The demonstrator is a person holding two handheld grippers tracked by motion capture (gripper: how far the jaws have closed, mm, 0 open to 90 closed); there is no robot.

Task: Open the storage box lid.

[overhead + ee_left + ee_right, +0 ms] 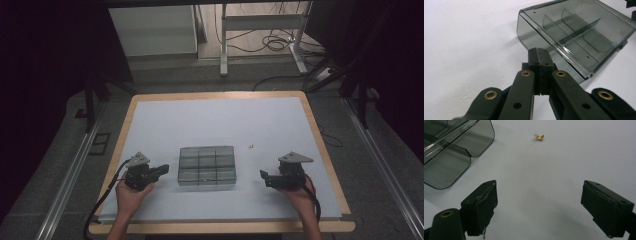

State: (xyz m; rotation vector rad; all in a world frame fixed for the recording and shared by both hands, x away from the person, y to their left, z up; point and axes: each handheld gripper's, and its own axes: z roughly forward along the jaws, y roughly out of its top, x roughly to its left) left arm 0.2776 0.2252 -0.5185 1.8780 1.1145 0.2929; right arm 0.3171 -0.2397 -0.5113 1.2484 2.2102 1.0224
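A smoky clear plastic box (207,165) with divider walls inside lies in the middle of the white table. In the left gripper view the box (576,35) is just ahead and to the right of my left gripper (539,52), whose jaws are pressed together with nothing between them. My left gripper (162,170) rests left of the box, pointing at it. My right gripper (264,177) sits right of the box, jaws wide apart and empty (539,205). A tiny gold piece (539,137) lies on the table beyond it, also seen in the high view (251,146).
The white mat (215,120) covers a wooden table with bare edges. A corner of the box (454,147) shows at the upper left of the right gripper view. Beyond the table stand a white cabinet (155,30) and desk legs with cables (270,42).
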